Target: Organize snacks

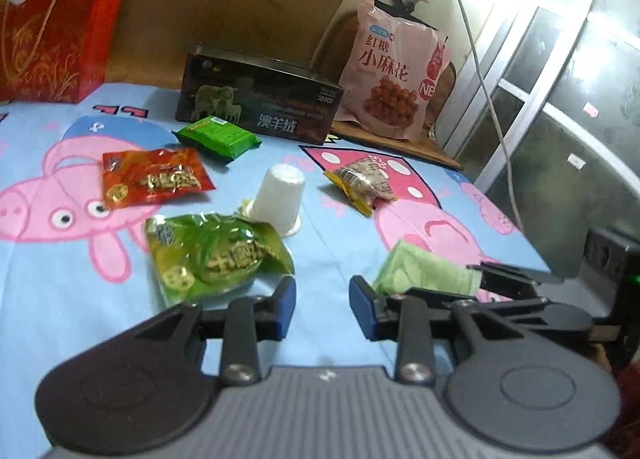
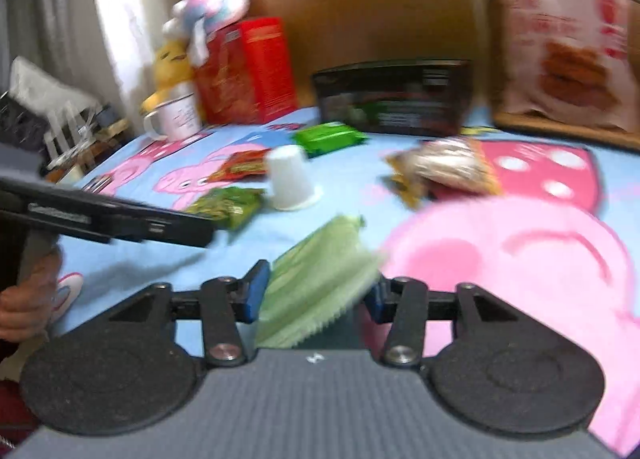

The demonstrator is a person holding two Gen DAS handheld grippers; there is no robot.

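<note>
The sorting looks barely begun, judging by the spread: the snacks lie loose on the cartoon-print bed sheet (image 1: 360,259) around the upturned white cup (image 1: 280,195), none gathered into a group. Left of the cup lies the red snack packet (image 1: 154,177); just in front of it, touching its rim, the green snack packet (image 1: 212,255); behind it the green wafer pack (image 1: 218,137); to its right the yellow seed packet (image 1: 362,183). The big pink bag (image 1: 394,71) leans upright, well behind the cup.

The left hand-held gripper (image 1: 322,309) holds nothing; a narrow gap shows between its blue pads. The right hand-held gripper (image 2: 316,295) has the pale green wrapper (image 2: 320,275) between its pads (blur hides whether they press it, so I cannot tell).

The dark box (image 1: 256,99) behind the cup may serve as the container. The cup itself stands in the middle of the packets, in the way.
</note>
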